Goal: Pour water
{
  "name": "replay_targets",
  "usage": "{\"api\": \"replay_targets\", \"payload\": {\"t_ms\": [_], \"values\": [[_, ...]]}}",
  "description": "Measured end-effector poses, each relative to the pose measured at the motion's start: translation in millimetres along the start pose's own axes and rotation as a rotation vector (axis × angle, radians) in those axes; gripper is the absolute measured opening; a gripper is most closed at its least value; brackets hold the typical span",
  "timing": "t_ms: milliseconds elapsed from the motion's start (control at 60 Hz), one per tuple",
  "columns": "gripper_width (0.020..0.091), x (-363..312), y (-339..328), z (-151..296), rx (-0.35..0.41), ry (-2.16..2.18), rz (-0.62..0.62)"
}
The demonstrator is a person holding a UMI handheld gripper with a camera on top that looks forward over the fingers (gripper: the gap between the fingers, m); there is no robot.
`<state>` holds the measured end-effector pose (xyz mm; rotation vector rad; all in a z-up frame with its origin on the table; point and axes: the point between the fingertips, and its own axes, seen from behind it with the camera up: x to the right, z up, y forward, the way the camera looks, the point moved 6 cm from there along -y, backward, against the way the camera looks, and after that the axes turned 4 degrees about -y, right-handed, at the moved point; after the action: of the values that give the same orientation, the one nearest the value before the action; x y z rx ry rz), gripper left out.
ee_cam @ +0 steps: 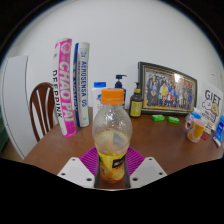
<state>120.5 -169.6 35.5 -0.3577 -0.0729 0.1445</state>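
Gripper (pixel 112 168) fingers flank an upright orange-capped bottle (pixel 111 135) on a wooden table (pixel 165 145), contact unclear; beyond stand two book-like boxes (pixel 72 86), a pump bottle (pixel 135 100), a framed picture (pixel 167 89).

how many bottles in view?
2. Orange-capped bottle stands between the gripper fingers, near the table edge. Dark pump bottle stands beyond it, beside the framed picture. Others may hide behind these.
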Motion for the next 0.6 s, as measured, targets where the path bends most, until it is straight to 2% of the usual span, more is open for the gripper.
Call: {"api": "replay_targets", "payload": {"t_ms": [33, 50, 67, 83, 117, 133, 333, 600], "values": [[0.0338, -0.4, 0.3, 0.5, -0.006, -0.005, 0.01], [0.0289, -0.7, 0.4, 1.2, -0.009, -0.007, 0.015], [0.0289, -0.6, 0.2, 2.7, -0.009, -0.005, 0.019], [0.0255, -0.4, -0.5, 4.4, -0.008, -0.003, 0.022], [0.0257, 1.3, -3.4, 8.7, -0.002, 0.005, 0.018], [0.0221, 2.4, -3.8, 11.8, 0.002, 0.006, 0.016], [0.022, 23.9, -17.4, 76.1, 0.058, 0.159, 0.078], [0.0219, 114.2, -24.5, 180.9, 0.183, 0.699, 0.312]]}}
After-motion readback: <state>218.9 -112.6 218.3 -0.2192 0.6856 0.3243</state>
